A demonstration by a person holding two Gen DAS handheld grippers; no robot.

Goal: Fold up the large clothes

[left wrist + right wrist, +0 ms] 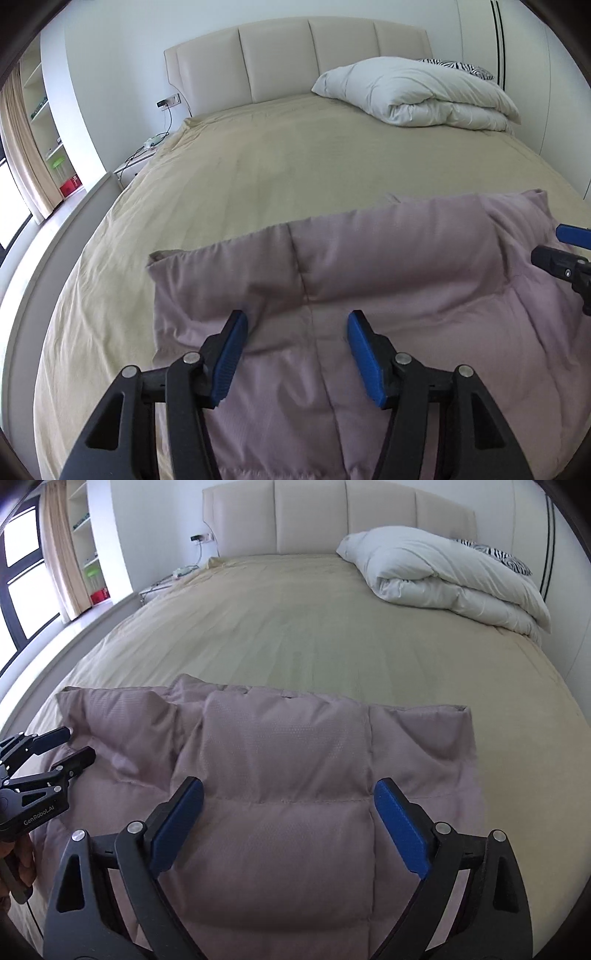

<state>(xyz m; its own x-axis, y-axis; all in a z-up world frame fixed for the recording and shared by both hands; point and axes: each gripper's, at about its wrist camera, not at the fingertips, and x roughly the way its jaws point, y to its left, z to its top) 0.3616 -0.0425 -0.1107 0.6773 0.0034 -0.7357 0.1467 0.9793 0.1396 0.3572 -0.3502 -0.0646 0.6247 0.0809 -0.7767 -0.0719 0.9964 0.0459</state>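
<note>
My left hand-held gripper [297, 334] hung with its blue pads spread wide, holding nothing, just above the left part of the mauve quilted garment [388, 295]. That padded garment lay folded near the foot of the bed [258, 155], on the beige sheet. My right hand-held gripper [290, 805] was just as wide open and empty over the garment's right half. A white duvet [443, 572] sat bunched by the headboard [332, 517], far right.

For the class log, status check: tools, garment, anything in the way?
Left tool open, right tool open, both over the jacket. Jacket flat on the bed, ungripped. Duvet by headboard, far off.
</note>
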